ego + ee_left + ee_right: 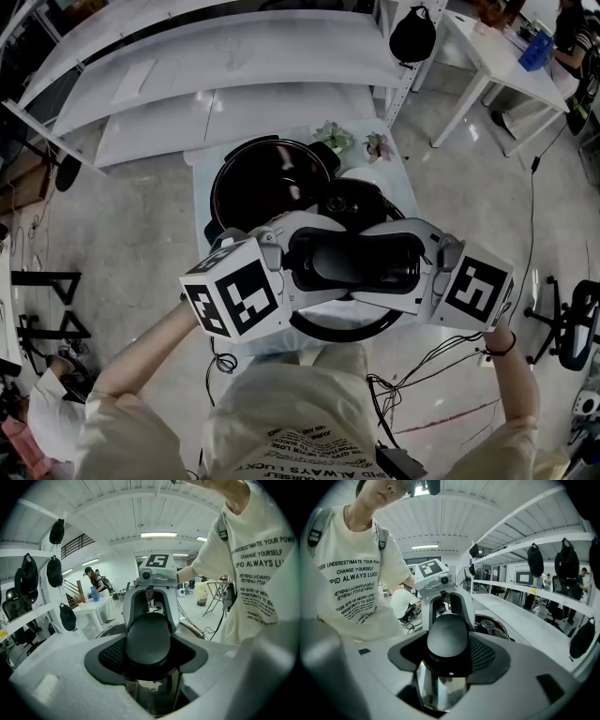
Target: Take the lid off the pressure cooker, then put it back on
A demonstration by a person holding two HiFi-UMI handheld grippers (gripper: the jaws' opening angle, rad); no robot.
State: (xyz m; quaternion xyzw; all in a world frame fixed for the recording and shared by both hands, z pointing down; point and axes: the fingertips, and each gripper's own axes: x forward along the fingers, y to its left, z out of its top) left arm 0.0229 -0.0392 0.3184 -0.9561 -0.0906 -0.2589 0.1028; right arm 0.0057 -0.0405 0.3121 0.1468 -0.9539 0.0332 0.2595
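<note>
Pressure cooker's round steel lid (438, 686) hung clear of the open dark pot (267, 183), over the white table's (202, 202) near edge, left gripper (298, 262) and right gripper (420, 264) both clamped on its black top handle (356, 258).

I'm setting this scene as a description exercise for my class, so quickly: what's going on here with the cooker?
A person is holding the pressure cooker's lid up with two hand-held grippers. The left gripper and the right gripper clamp opposite ends of the black lid handle, one from each side. The lid is off: the pot stands open on the white table, its dark inside showing. The lid hangs nearer the person than the pot, so putting it back on is not yet done.
</note>
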